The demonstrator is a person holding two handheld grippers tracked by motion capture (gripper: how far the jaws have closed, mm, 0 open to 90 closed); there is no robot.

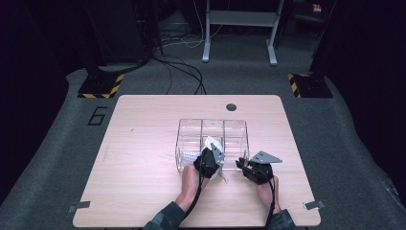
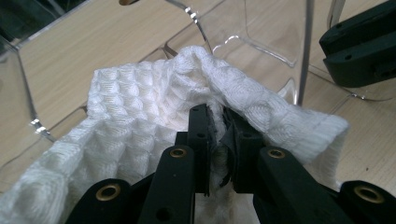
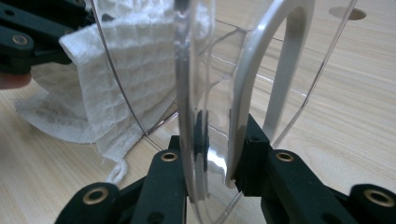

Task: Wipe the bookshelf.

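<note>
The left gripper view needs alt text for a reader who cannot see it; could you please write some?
Two black jaws of the left tool pinch a fold of white waffle-weave cloth at a clear plastic box on a wooden table.

Organizer point(image 1: 189, 125) walls hem cloth point(image 1: 210, 143); far compartments, surrounding table point(image 1: 139, 163) open.
</note>
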